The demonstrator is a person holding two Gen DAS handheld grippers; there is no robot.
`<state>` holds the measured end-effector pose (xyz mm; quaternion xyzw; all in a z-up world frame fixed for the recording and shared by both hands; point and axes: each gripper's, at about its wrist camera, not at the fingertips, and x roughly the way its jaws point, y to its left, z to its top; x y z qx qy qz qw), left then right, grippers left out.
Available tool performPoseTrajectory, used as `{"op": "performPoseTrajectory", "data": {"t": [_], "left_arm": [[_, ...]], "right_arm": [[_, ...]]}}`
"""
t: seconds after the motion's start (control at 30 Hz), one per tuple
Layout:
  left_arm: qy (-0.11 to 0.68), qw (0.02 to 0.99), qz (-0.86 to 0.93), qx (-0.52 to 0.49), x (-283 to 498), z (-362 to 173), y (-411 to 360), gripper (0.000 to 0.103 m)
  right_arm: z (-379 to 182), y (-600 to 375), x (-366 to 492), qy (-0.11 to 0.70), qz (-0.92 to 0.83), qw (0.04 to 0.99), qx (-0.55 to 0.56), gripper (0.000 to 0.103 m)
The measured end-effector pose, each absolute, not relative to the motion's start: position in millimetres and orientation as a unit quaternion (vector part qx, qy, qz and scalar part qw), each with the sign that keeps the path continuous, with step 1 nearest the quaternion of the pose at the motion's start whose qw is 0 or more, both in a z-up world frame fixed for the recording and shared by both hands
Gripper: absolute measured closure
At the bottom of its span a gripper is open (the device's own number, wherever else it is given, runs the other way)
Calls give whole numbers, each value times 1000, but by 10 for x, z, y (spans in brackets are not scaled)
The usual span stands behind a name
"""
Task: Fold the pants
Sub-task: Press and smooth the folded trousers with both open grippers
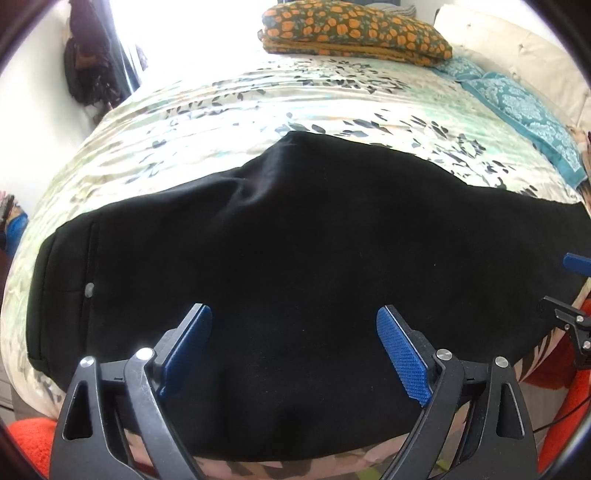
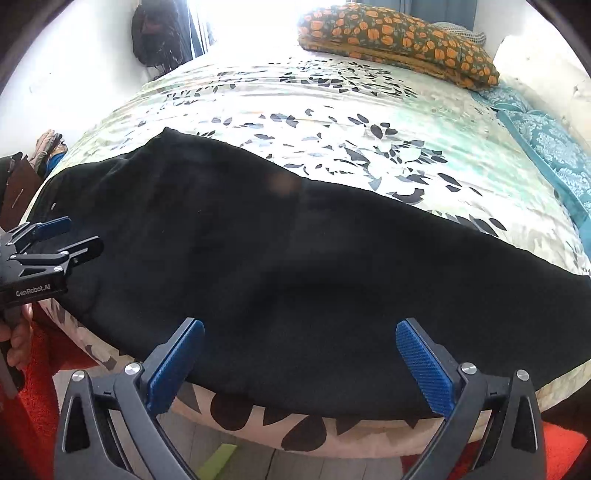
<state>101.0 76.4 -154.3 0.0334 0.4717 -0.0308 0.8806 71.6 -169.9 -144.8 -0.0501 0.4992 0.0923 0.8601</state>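
Both grippers, left and right, hang released over the pants; each should pinch the near edge squarely, then fold evenly.

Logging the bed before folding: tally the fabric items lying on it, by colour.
Black: 1, the pants spread along the near edge.
Orange floral: 1, the folded cloth at the far side.
Teal patterned: 1, the cloth along the right edge.
Total: 3, all lying on the leaf-print bedspread.
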Motion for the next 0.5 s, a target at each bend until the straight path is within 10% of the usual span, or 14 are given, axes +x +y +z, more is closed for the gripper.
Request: {"op": "performPoseTrajectory", "data": {"t": [0.5], "left_arm": [[445,889,-93,60,1495,-1290,396,11]], "right_arm": [[-1468,-1839,770,503,57,862,-34,0]]}}
